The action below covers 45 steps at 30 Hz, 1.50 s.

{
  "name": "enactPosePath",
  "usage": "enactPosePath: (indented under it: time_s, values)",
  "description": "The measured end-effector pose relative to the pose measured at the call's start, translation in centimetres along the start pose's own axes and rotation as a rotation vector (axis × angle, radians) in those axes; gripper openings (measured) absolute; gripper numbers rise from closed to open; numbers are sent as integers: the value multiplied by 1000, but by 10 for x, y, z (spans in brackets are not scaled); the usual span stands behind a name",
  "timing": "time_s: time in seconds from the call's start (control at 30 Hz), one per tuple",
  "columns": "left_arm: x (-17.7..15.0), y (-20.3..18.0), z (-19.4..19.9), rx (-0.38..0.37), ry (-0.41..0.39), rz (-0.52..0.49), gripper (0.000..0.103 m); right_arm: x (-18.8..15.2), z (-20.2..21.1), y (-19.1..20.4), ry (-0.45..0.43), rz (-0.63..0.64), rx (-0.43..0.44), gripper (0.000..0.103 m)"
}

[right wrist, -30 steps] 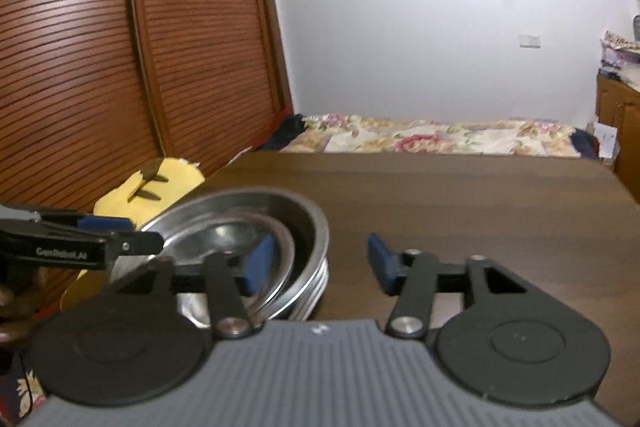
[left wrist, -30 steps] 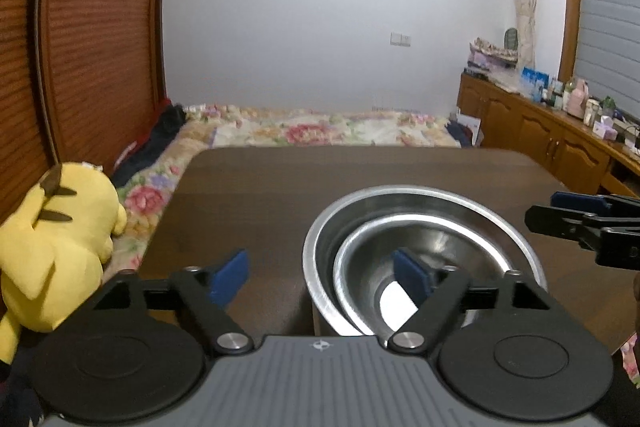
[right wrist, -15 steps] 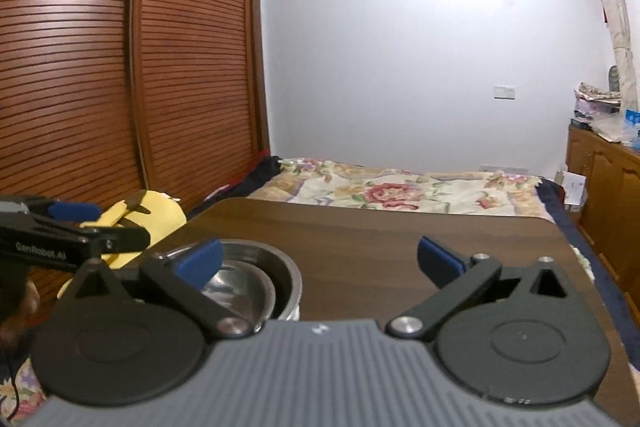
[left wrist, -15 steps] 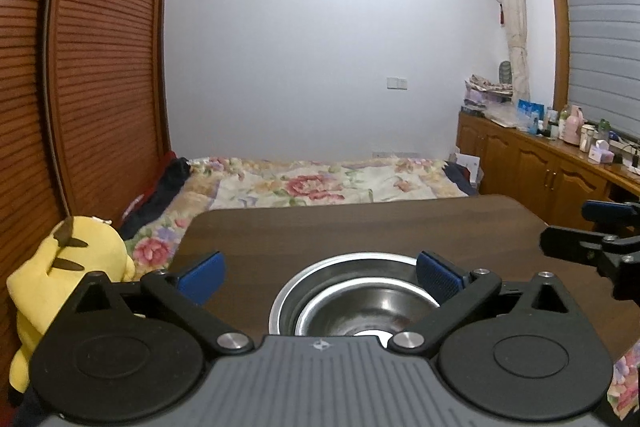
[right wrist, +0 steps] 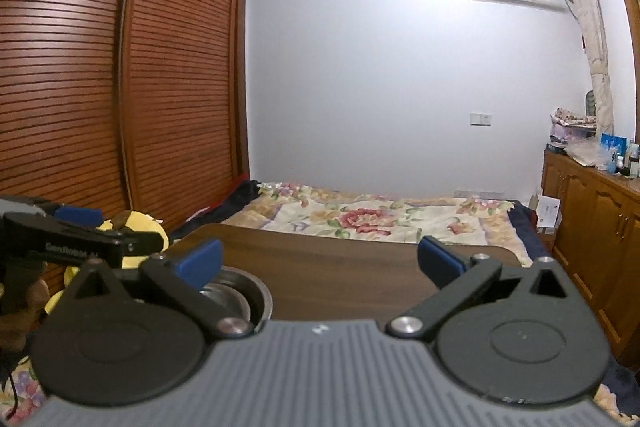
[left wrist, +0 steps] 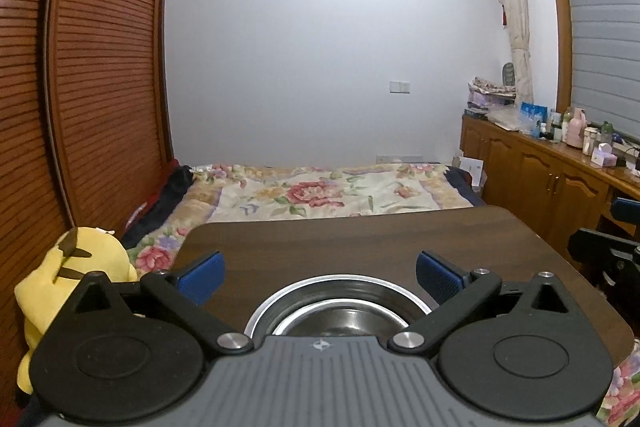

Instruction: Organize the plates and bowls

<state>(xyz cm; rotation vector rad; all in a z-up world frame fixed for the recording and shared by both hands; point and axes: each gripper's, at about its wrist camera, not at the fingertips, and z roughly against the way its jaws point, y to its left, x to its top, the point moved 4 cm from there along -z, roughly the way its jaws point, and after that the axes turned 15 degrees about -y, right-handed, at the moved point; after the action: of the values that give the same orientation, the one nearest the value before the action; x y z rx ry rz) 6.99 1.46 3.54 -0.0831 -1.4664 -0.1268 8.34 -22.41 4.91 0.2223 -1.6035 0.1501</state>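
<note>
The left hand-held gripper (left wrist: 318,277) is spread wide, its blue pads (left wrist: 202,277) far apart and holding nothing. It hangs above the near end of the dark wooden table (left wrist: 360,243). Right below and between its fingers sit the bowls (left wrist: 340,311): steel, one nested inside a larger one, standing upright on the table at the near edge. Only the far half of their rims shows; the rest is hidden behind the gripper body. The pads are apart from the rims, one to each side and above them.

The right hand-held gripper (right wrist: 320,263) is likewise wide open and empty. In its view the bowls (right wrist: 236,293) lie low at the left, partly behind its left finger (right wrist: 200,263), so the stack sits off to that gripper's left rather than between its fingers. The table (right wrist: 352,275) ahead of it is bare wood. The left hand-held gripper (right wrist: 72,243) shows at the left edge of this view, level with the bowls' far side; the right one (left wrist: 612,251) shows at the right edge of the left view, beside the table's corner.

A yellow plush (left wrist: 68,287) sits just off the table's left side. Beyond the table lies a bed (left wrist: 320,193) with a floral cover.
</note>
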Motion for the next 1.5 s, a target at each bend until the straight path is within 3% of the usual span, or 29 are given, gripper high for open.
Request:
enactPosePath:
  time_s: [0.87,1.5]
  values:
    - [-38,-13,12,36,46,-31,103,-40,9,-14,103,-31,-117,103]
    - [-61,-17,7,57,77,-12,103,-60,10,-17,136,-38,-137,103]
